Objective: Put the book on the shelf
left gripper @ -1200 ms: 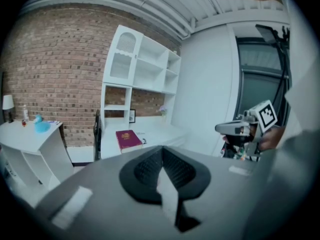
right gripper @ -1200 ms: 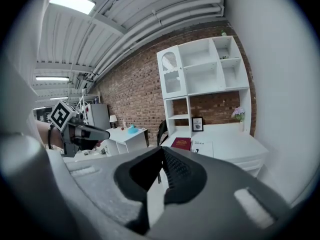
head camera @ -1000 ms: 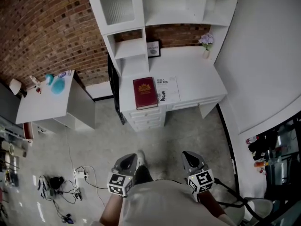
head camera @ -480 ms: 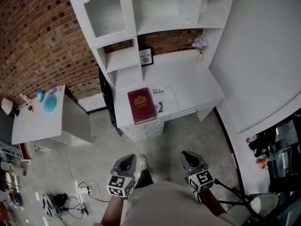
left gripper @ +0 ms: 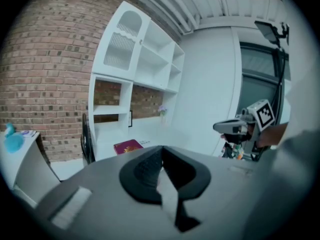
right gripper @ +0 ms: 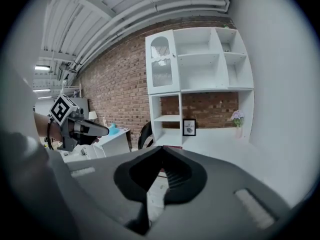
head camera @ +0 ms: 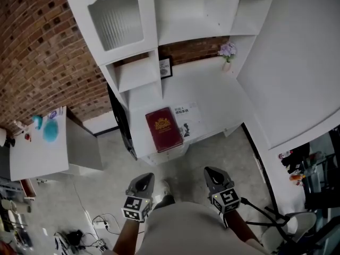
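Approaching the desk (head camera: 212,102): compared with the earlier head views, the white desk and its shelf (head camera: 191,15) fill more of the frame and lie nearer both grippers, so the person is walking up to it.
Book (head camera: 164,129): dark red, lying flat at the desk's front-left corner, just beside a printed sheet (head camera: 188,122); its place on the desk is unchanged.
Left gripper (head camera: 143,180): jaws closed with nothing between them, held low before the body, well apart from the book.
Right gripper (head camera: 213,175): likewise closed and empty, level with the left.
Rear edge: a framed picture (head camera: 164,67) and a flower vase (head camera: 227,52) stand under the shelf compartments.
Task stage: judged as approach only; the book is not yet gripped, and a jaw must open before any pickup.
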Motion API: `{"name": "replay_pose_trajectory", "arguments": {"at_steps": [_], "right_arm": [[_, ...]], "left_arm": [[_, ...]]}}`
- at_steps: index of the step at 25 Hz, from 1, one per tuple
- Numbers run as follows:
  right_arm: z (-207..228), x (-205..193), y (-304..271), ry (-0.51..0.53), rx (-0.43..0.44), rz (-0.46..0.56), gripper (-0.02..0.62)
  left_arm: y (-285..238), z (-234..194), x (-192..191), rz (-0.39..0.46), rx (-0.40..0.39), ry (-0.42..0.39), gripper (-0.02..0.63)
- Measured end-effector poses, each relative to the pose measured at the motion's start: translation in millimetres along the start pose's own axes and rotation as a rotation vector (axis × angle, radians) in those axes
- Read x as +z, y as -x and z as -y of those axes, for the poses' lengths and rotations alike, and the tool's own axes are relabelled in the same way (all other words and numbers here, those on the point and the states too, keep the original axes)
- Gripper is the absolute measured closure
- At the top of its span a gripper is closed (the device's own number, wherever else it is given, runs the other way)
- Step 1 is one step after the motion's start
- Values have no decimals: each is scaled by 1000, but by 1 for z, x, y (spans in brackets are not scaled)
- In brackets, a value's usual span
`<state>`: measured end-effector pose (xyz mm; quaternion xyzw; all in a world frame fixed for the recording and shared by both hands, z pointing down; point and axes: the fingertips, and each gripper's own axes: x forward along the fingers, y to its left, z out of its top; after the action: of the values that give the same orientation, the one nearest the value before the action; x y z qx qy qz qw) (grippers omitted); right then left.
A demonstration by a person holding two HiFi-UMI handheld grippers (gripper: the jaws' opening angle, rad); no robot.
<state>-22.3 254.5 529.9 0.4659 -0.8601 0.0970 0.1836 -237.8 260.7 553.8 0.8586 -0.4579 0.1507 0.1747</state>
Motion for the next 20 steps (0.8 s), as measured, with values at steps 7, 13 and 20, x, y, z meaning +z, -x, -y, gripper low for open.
{"name": "replay_pose_trajectory", "arguments": {"at_steps": [7,13,20], "right_arm": [[-9,19,-57,12,-44,-33,594],[-7,19,-95,9,-38,-96,594],[18,12,-136,-3,4,-140,594]], "left_arm": [[-24,-49,2,-31,-76,16,600],[-45,-72,-7,-57,-100,69,600],[-79,-92,-26,-106,-62,202,600]]}}
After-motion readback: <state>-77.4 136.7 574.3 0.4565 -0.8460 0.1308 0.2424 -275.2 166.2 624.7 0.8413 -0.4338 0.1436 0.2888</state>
